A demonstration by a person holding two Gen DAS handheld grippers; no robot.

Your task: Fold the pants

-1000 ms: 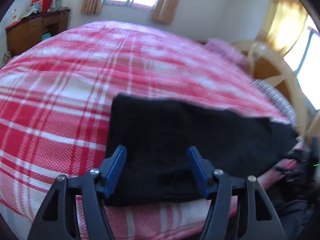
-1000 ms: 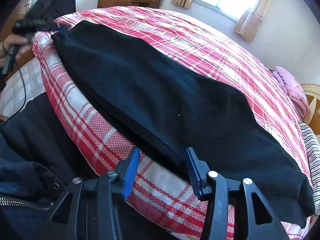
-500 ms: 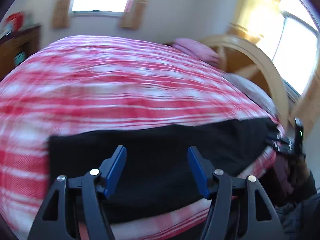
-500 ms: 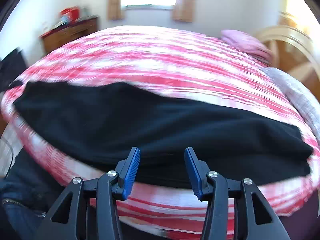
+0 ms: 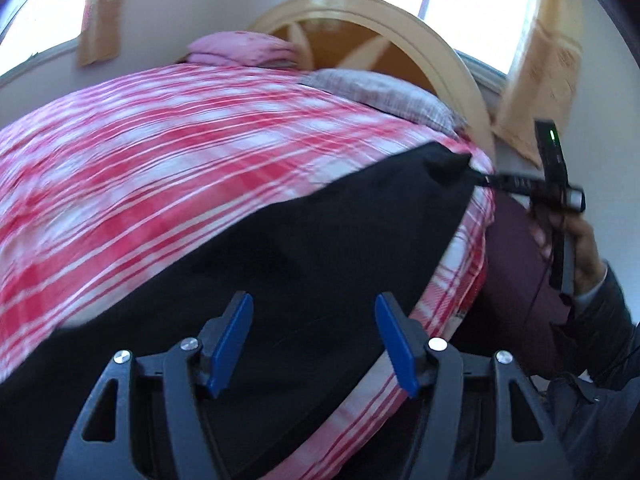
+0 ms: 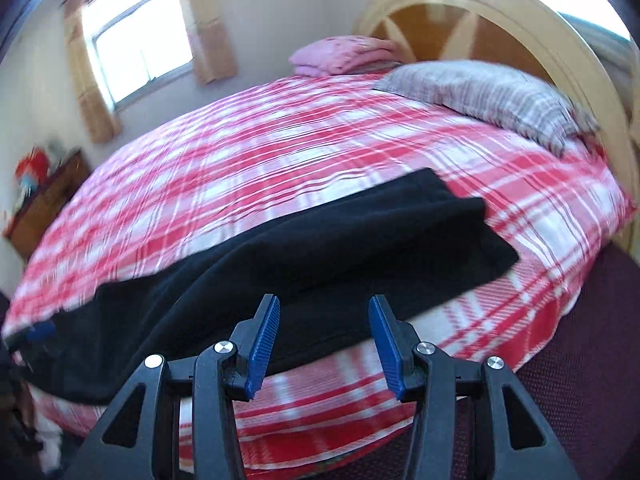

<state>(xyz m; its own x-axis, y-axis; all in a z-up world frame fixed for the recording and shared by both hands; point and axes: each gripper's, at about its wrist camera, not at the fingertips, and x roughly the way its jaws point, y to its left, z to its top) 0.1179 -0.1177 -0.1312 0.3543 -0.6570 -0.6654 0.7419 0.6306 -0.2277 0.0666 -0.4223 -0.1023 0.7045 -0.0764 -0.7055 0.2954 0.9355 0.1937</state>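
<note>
The black pants (image 5: 304, 256) lie flat, folded lengthwise, along the near edge of the bed with the red and white plaid cover (image 5: 160, 152). My left gripper (image 5: 314, 336) is open and empty just above the pants. My right gripper (image 6: 322, 338) is open and empty over the near edge of the pants (image 6: 328, 256). In the left wrist view the right gripper (image 5: 480, 178) shows at the far end of the pants, touching the corner of the cloth. The pants' far end (image 6: 460, 220) lies square on the cover.
A grey checked pillow (image 6: 488, 96) and a pink folded cloth (image 6: 344, 56) lie by the curved wooden headboard (image 6: 500, 12). A wooden dresser (image 6: 44, 204) stands at the left wall. Dark maroon floor (image 6: 580, 344) runs beside the bed.
Both views have swung right toward the headboard. The right gripper has moved along the pants to their headboard end. Both grippers stay open.
</note>
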